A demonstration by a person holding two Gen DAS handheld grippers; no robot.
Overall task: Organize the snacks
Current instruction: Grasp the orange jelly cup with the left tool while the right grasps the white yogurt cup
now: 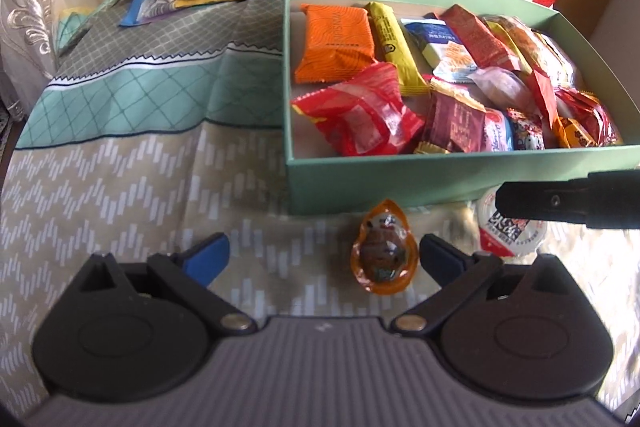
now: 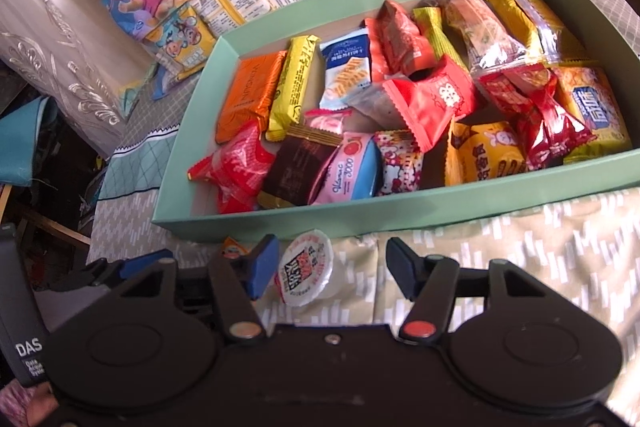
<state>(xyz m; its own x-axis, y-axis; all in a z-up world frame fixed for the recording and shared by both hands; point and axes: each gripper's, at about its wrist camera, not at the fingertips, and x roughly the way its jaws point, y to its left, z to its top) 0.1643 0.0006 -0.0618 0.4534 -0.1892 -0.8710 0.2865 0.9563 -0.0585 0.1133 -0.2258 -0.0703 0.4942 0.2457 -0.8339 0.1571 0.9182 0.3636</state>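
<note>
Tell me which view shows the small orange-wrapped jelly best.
The left wrist view: the orange-wrapped jelly lies whole on the cloth between the left gripper's fingers. The right wrist view shows only an orange corner behind a finger.

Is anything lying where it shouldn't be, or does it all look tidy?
Two snacks sit outside the green box, on the cloth by its near wall: an orange-wrapped candy and a small sealed jelly cup. Everything else small is piled inside the box.
</note>
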